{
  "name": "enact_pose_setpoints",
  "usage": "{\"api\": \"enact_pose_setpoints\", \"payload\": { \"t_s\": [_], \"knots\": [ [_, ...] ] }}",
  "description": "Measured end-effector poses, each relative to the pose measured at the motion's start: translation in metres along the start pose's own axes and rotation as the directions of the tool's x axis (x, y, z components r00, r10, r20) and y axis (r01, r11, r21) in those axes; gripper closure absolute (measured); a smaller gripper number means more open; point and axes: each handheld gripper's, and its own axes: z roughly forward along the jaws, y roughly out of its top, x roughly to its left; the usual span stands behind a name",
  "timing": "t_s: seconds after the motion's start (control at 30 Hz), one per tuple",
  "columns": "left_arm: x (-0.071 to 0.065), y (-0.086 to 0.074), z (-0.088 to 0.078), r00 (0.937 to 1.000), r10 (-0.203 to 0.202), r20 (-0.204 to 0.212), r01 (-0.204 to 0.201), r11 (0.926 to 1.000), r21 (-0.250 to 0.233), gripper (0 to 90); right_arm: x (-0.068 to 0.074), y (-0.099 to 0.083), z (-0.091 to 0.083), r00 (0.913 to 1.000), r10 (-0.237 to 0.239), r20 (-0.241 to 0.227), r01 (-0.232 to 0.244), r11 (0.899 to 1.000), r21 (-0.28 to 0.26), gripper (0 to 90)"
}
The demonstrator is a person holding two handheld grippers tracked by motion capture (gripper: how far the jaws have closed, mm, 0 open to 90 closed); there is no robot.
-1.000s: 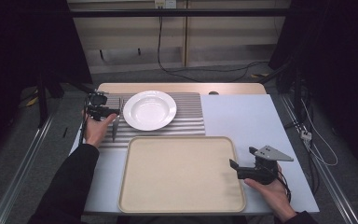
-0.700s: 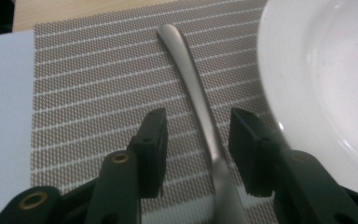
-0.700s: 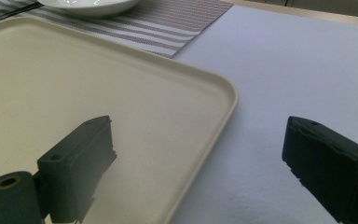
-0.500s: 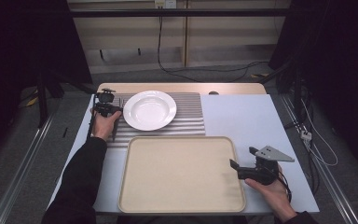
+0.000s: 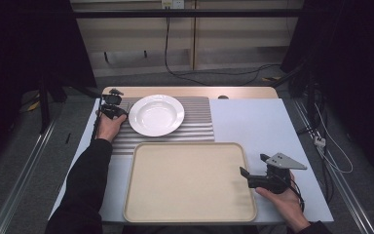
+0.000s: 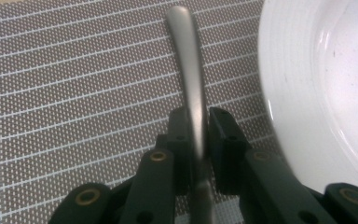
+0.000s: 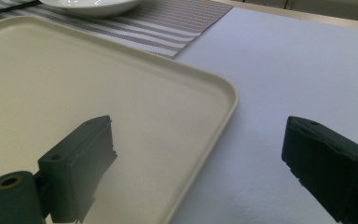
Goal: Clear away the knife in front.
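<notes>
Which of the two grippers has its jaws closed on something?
The left gripper: its jaws have just closed on a grey metal utensil handle. The right gripper stands wide open.

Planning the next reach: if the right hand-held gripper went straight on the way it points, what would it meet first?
Probably the cream tray: the open right hand-held gripper straddles its near edge, aimed low across it. Depth is unclear.

Plate (image 5: 156, 114) on mat (image 5: 195, 127), utensil handle (image 6: 189, 70) just left; tray (image 5: 189, 181) in front.
</notes>
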Motion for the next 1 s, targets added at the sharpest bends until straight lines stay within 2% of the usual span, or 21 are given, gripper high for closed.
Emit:
{"api": "enact_pose_setpoints", "payload": {
  "t_s": [0.03, 0.17, 0.3, 0.47, 0.5, 0.57, 1.0],
  "knots": [
    [0.0, 0.001, -0.001, 0.9999, 0.017, 0.0, -0.017, 0.9998, 0.012, 79.7, 0.0, 0.0, 0.0, 1.0, -0.001, 0.001, 0.001, 1.0, 0.0, 9.2],
    [-0.002, 0.001, 0.0, 0.9997, 0.019, -0.013, -0.019, 0.9997, 0.013, 79.4, 0.0, 0.0, 0.0, 1.0, 0.002, 0.002, -0.002, 1.0, -0.003, 9.4],
    [0.0, 0.001, -0.001, 0.9999, 0.016, -0.003, -0.016, 0.9997, 0.019, 79.8, 0.0, 0.0, 0.0, 1.0, 0.002, 0.003, -0.002, 1.0, -0.004, 9.5],
    [-0.002, 0.001, -0.001, 0.9998, 0.017, -0.014, -0.017, 0.9998, 0.015, 80.1, 0.0, 0.0, 0.0, 1.0, 0.002, 0.003, -0.002, 1.0, -0.004, 9.6],
    [0.001, 0.001, -0.002, 1.0, -0.003, 0.001, 0.003, 0.9998, 0.021, 80.1, 0.0, 0.0, 0.0, 1.0, 0.003, 0.004, -0.003, 1.0, -0.002, 9.6],
    [0.002, 0.0, -0.003, 1.0, -0.004, 0.008, 0.004, 0.9996, 0.027, 80.1, 0.0, 0.0, 0.0, 1.0, 0.001, 0.005, -0.001, 1.0, -0.001, 9.6],
    [0.005, -0.003, -0.013, 0.9998, 0.019, 0.006, -0.019, 0.9993, 0.033, 80.1, 0.0, 0.0, 0.0, 1.0, -0.002, 0.007, 0.002, 1.0, -0.001, 9.8]
  ]
}}
